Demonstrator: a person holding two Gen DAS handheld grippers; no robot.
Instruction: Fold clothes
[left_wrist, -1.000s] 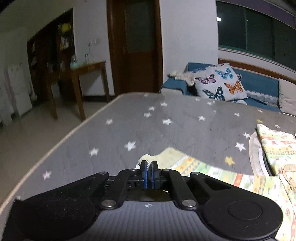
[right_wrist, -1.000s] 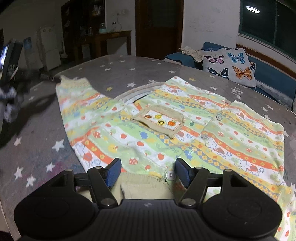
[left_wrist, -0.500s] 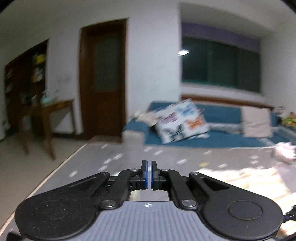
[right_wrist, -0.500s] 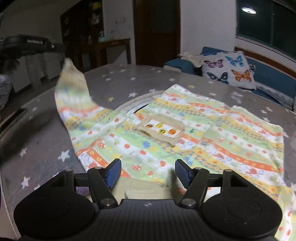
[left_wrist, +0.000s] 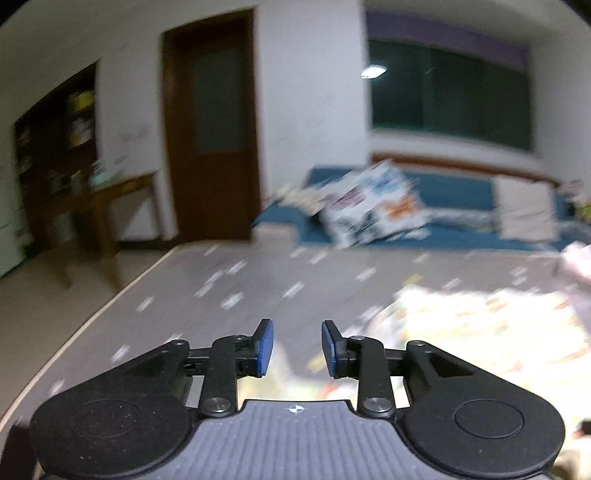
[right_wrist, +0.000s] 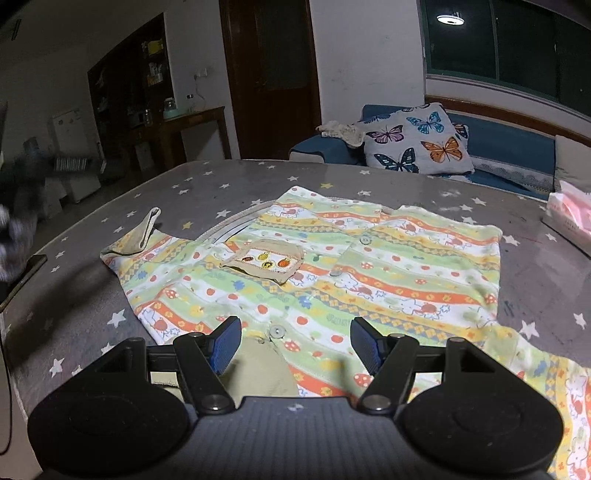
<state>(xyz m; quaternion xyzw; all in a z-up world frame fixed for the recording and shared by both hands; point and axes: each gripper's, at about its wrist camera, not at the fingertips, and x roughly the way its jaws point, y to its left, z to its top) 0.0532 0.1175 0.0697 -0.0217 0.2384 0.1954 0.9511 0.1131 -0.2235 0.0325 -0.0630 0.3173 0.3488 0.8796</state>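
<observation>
A small striped shirt (right_wrist: 369, 266) with fruit prints and a beige chest pocket (right_wrist: 264, 258) lies flat on the grey star-patterned table (right_wrist: 229, 184). Its left sleeve (right_wrist: 142, 236) is folded inward onto the body, the beige cuff turned up. My right gripper (right_wrist: 295, 341) hovers open over the shirt's near hem, nothing between its fingers. In the blurred left wrist view my left gripper (left_wrist: 297, 347) is open and empty above the table, with the shirt (left_wrist: 480, 328) to its lower right.
A pink and white packet (right_wrist: 569, 218) sits at the table's right edge. A dark flat object (right_wrist: 22, 280) lies at the left edge. Beyond the table stand a blue sofa (right_wrist: 498, 140) with a butterfly cushion (right_wrist: 417, 140), a wooden side table (right_wrist: 192, 129) and a door (right_wrist: 273, 74).
My left gripper lifted the sleeve, carried it inward, then opened and let it go. The sleeve now rests folded on the shirt. The right gripper stayed open near the hem.
</observation>
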